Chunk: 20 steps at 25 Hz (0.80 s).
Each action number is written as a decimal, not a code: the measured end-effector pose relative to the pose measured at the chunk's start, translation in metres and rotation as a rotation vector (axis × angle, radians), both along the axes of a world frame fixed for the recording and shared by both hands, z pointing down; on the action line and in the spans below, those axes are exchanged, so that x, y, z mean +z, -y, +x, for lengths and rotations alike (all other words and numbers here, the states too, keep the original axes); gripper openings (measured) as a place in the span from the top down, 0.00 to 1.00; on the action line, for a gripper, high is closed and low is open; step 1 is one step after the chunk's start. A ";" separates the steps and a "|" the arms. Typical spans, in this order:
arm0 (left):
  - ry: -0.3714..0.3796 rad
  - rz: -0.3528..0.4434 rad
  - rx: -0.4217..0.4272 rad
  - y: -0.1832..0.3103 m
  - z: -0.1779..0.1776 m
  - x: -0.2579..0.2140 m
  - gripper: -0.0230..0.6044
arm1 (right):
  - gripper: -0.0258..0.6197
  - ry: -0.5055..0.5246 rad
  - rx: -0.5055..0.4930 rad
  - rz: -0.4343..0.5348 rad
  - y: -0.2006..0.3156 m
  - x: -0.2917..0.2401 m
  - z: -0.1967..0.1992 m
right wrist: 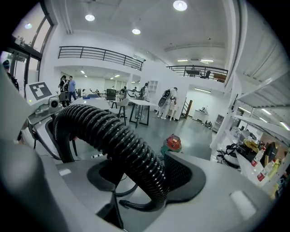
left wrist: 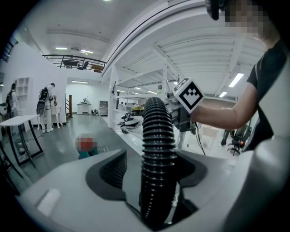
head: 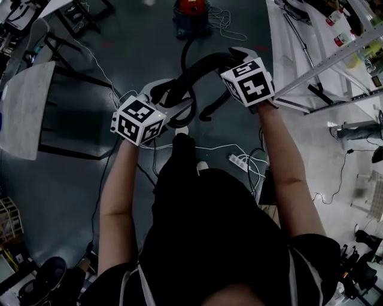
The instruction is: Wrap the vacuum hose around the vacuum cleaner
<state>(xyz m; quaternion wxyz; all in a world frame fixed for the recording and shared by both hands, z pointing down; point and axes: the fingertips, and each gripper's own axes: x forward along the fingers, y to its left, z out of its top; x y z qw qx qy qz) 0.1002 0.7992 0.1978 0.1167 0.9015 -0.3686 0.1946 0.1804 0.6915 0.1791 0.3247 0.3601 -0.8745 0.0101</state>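
A black ribbed vacuum hose (head: 197,69) arches in the air between my two grippers, and a thinner stretch trails away over the floor to the red vacuum cleaner (head: 191,11), which stands far ahead. My left gripper (head: 177,106) is open around the hose (left wrist: 158,149), with a gap at its left pad (left wrist: 113,170). My right gripper (head: 230,58) is shut on the hose (right wrist: 118,136), which crosses its jaws slantwise and lies against the right pad (right wrist: 181,174). The right gripper view shows the vacuum cleaner (right wrist: 172,142) on the floor beyond the jaws.
A white table (head: 27,107) and black frames stand at the left. A metal shelving rack (head: 323,60) runs along the right. A white power strip (head: 239,161) with loose cables lies on the floor near the person's feet. People (right wrist: 170,102) stand far off.
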 end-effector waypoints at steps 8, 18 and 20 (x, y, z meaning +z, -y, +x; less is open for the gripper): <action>-0.048 0.049 -0.033 0.035 -0.012 0.002 0.45 | 0.53 -0.030 0.012 0.002 0.034 -0.001 -0.006; -0.117 0.036 -0.056 0.083 -0.051 0.012 0.39 | 0.53 -0.047 0.042 0.001 0.107 -0.014 -0.020; -0.112 0.015 -0.046 0.092 -0.055 0.020 0.39 | 0.53 -0.056 0.049 -0.007 0.121 -0.015 -0.024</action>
